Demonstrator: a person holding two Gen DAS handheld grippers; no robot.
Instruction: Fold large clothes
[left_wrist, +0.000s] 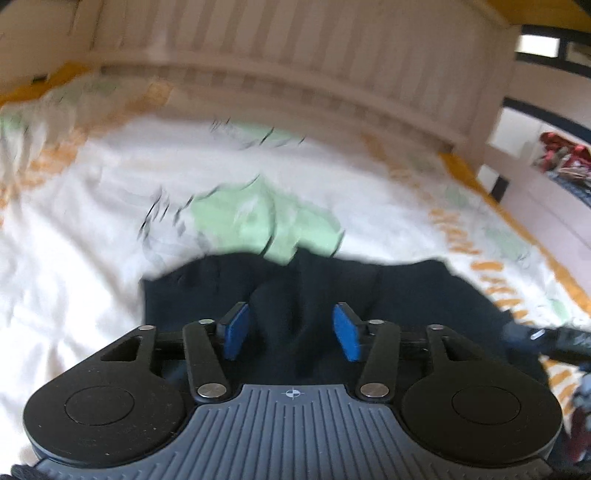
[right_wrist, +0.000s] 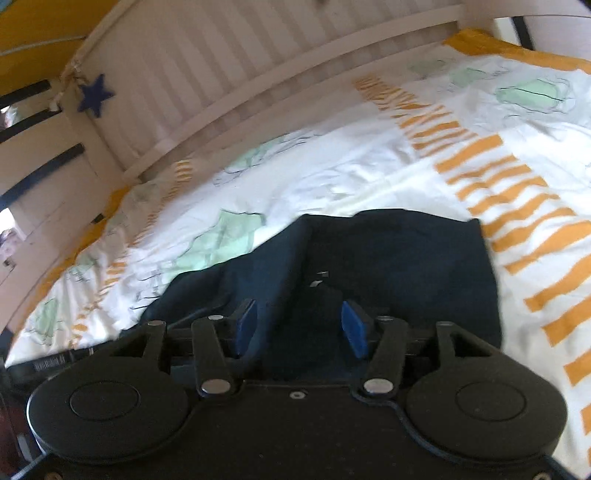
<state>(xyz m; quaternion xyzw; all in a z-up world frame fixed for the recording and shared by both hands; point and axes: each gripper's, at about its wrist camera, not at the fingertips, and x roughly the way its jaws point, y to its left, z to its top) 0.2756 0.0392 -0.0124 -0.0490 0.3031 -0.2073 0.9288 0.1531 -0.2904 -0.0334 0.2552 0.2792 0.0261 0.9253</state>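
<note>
Left wrist view: a dark garment (left_wrist: 369, 295) is seen lying on the bed (left_wrist: 74, 240), filling the lower middle of the frame from just past the left gripper (left_wrist: 291, 328) outward. A raised fold of the cloth stands between the blue pads (left_wrist: 236, 332), but the jaws are held apart and the pads are not pressed on it. The gripper is pointed forward and downward over the cloth. The frame is blurred. At the right edge, part of the other tool is glimpsed beside the garment.

In the right wrist view, the garment (right_wrist: 388, 258) is spread in the lower centre, its far edge set against the white, green and orange bedcover (right_wrist: 332, 177). The right gripper (right_wrist: 301, 328) is tilted down over it, jaws parted, with cloth lying between the pads (right_wrist: 354, 328) but not pinched. A slatted headboard (right_wrist: 221, 74) is seen across the top.
</note>
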